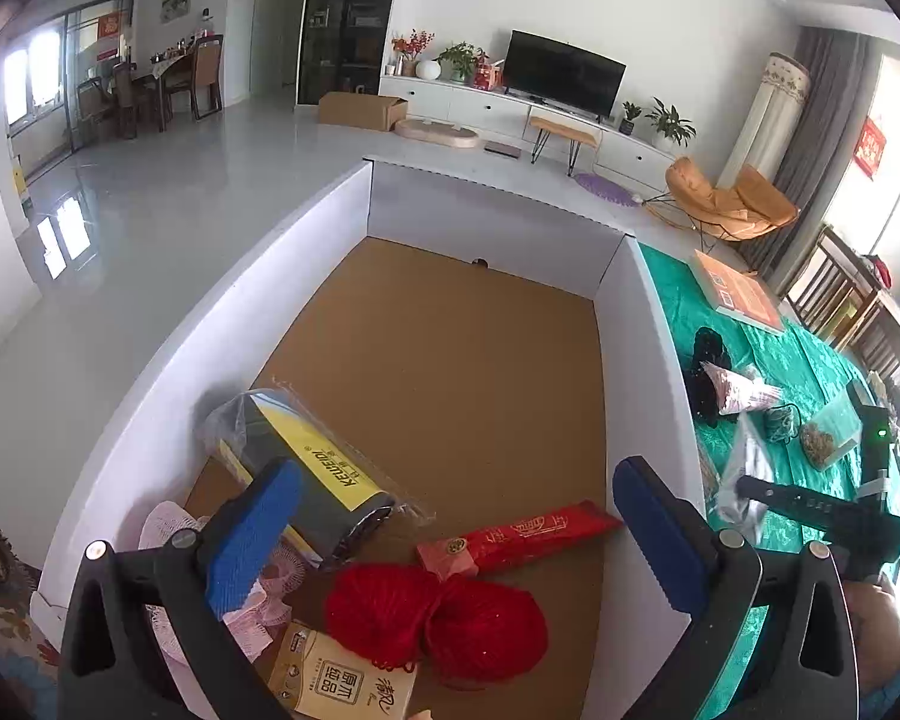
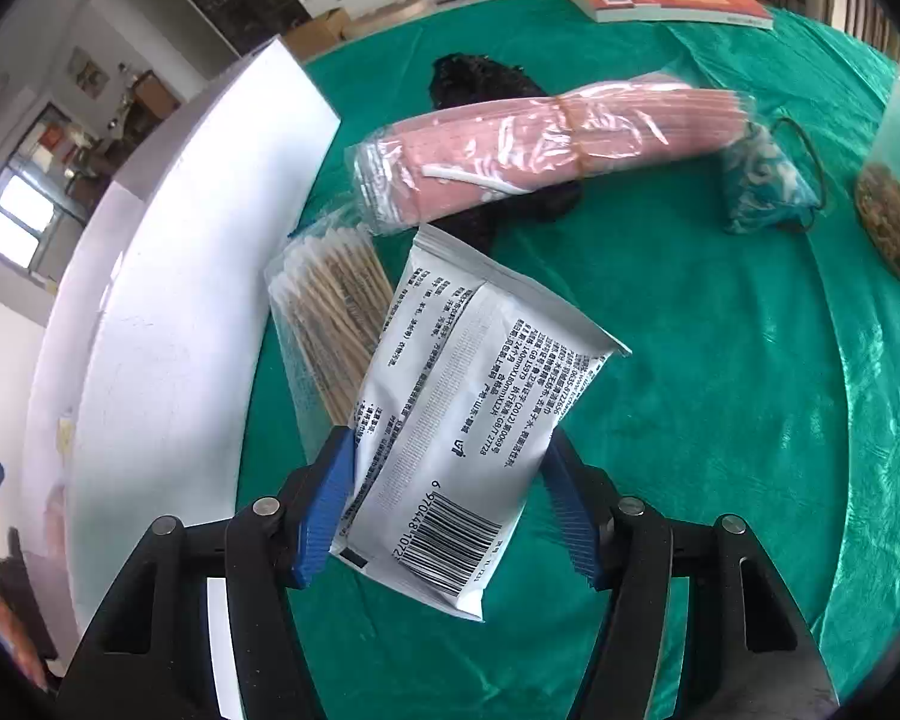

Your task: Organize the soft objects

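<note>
A bright living room: white walls, glossy grey floor (image 1: 168,210), television (image 1: 561,72), orange chair (image 1: 726,204).

Both tongs, the left tongs (image 1: 456,534) and the right tongs (image 2: 450,510), share one build: matte black plastic arms with triangular cut-outs, round silver screws at the pivots, and blue ribbed pads (image 1: 252,534) lining the inner faces of the fingers.

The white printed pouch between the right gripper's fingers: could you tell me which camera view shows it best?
The right wrist view: the white pouch fills the centre, print and barcode sharp. The left wrist view catches only a pale, blurred edge.
</note>
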`<action>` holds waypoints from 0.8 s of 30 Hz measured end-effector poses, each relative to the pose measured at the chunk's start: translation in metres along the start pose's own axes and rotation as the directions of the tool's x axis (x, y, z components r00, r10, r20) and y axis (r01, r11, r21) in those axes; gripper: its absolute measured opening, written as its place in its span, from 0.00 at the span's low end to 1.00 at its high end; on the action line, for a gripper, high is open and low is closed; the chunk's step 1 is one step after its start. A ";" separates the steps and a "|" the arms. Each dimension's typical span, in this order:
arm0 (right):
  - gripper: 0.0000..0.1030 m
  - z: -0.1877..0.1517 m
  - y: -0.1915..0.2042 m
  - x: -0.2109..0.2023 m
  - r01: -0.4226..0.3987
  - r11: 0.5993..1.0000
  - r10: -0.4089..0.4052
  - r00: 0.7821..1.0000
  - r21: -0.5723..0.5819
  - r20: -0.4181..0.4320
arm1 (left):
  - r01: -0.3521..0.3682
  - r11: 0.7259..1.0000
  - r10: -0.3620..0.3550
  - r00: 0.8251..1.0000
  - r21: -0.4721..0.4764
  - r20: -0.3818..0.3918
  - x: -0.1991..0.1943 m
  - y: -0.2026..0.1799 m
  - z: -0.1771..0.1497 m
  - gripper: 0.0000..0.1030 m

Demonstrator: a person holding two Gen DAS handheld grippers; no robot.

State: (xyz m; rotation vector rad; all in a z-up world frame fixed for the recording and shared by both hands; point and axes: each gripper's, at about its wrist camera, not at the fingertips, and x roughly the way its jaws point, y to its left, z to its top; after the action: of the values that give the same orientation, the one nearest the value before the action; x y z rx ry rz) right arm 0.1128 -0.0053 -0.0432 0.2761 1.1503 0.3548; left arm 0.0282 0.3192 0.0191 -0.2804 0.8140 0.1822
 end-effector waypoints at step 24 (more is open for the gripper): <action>0.77 -0.017 0.173 -0.088 -0.253 0.863 0.312 0.948 -0.437 0.067 | -0.280 0.955 0.275 0.959 0.095 0.062 -0.015 -0.001 -0.010 1.00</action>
State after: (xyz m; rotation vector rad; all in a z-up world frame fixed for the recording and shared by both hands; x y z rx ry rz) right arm 0.0422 0.1165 0.0912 0.0814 0.8691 0.8244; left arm 0.0112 0.3146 0.0242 -0.0625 0.8100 0.4088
